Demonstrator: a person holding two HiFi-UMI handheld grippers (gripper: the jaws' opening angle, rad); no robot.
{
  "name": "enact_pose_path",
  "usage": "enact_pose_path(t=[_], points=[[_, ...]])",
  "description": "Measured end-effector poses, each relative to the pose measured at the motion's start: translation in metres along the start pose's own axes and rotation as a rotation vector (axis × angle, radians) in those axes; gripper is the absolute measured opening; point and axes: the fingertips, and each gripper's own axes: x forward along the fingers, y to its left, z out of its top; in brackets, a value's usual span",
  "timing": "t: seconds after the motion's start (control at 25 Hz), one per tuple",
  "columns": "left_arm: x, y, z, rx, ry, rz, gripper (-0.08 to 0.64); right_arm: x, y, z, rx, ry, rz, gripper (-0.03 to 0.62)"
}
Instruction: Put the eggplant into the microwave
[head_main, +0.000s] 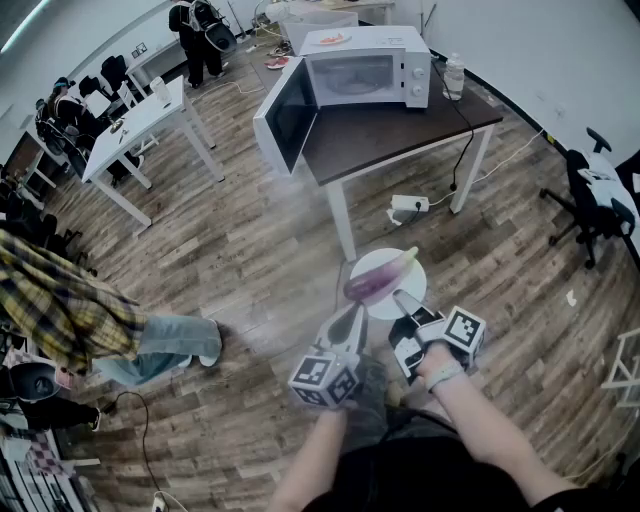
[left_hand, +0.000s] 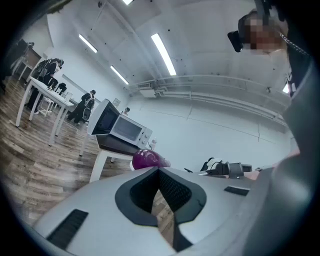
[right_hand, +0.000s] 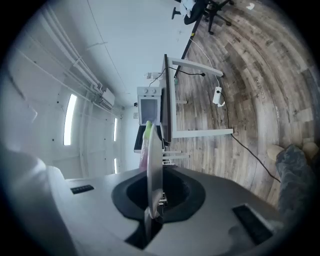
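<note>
Left gripper (head_main: 355, 312): jaws are seen brought together, with nothing between them. Its tip is held just beside the rim of the plate (head_main: 412, 278); contact cannot be resolved.

Right gripper (head_main: 402, 298): jaws are clamped on the near rim of the plate, which is shown edge-on between the pads in that gripper's own view.

Eggplant (head_main: 375, 280): laid across the plate, purple body, green stalk end pointed away from the person. It is held over the wood floor and is not gripped directly.

Further off, the table (head_main: 400, 135) is seen, well apart from the plate. Microwave (head_main: 365, 75) is set on it with the door (head_main: 285, 120) swung open; nothing is made out in the cavity.

Progress, as judged: the eggplant is picked up on its plate and the door is open. The approach, the placing inside and the release are left to be done.
</note>
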Motion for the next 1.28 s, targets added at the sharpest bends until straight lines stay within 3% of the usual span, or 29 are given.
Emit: enact_pose_path(t=[0.68,1.28], points=[[0.023,0.015,0.002,0.0,0.001,0.016,0.0,0.017,-0.007,0.02,0.021,-0.003,-0.008,0.017],[0.117,0.076,0.052,0.008,0.035,-0.015,0.0,0.121,0.023,0.08,0.022,-0.021,0.004,0.017]])
